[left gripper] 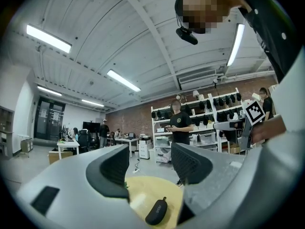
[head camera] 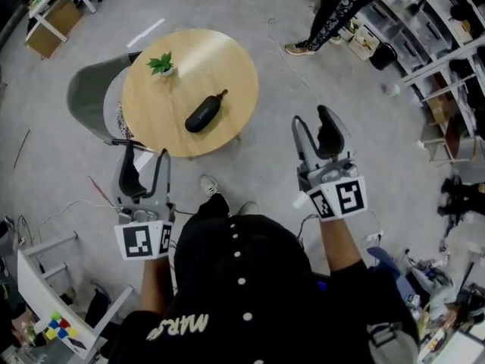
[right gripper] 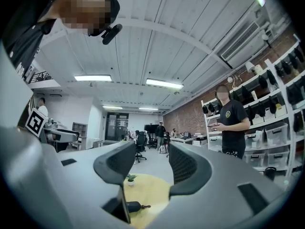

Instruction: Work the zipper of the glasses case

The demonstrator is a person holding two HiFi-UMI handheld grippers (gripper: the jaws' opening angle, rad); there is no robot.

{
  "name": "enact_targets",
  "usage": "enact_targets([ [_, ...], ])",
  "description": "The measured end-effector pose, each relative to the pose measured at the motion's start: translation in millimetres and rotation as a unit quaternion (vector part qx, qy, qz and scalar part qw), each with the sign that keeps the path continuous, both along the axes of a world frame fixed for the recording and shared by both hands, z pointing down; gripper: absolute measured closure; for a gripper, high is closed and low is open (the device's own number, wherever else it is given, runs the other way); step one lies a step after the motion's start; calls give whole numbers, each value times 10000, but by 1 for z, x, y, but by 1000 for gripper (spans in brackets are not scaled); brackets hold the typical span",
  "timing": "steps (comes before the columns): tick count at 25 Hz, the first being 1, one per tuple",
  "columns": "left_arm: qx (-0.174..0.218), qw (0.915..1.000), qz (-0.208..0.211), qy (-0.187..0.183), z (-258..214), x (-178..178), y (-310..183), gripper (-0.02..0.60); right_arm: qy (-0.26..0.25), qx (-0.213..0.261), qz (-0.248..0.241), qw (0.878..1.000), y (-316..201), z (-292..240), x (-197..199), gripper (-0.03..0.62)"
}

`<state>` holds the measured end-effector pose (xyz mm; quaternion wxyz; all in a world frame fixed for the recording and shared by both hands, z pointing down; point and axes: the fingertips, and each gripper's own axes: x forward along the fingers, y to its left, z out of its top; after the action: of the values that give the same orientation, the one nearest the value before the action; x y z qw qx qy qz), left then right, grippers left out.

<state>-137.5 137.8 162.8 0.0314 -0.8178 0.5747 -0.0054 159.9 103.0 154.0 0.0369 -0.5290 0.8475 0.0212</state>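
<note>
**Both tools open and empty, glasses case alone on the worktop**

Head view: The black glasses case lies at a slant near the middle of the round wooden worktop, with a small tab sticking out of its far right end. A small potted plant stands near the worktop's far left edge, well apart from the case. A grey chair sits at the worktop's left side. The left tool hangs just off the near edge of the worktop, and the right tool is over the floor to the right. Neither touches the case. A bystander stands by the shelves at the upper right.

Left gripper view: The left tool has its jaws wide apart with nothing between them. Below the gap, the case lies on the worktop.

Right gripper view: The right tool is equally wide open and holds nothing. Beyond its jaws are the plant and, low down, the case, partly hidden by the left jaw.
</note>
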Motion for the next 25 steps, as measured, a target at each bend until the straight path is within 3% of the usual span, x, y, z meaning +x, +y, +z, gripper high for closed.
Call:
enact_targets([
  [15, 8, 9984, 559, 20, -6, -41, -112, 322, 204, 84, 254, 9994, -99, -16, -54, 384],
  [25, -340, 9952, 909, -103, 28, -34, -153, 322, 378, -341, 185, 9985, -132, 19, -62, 379],
])
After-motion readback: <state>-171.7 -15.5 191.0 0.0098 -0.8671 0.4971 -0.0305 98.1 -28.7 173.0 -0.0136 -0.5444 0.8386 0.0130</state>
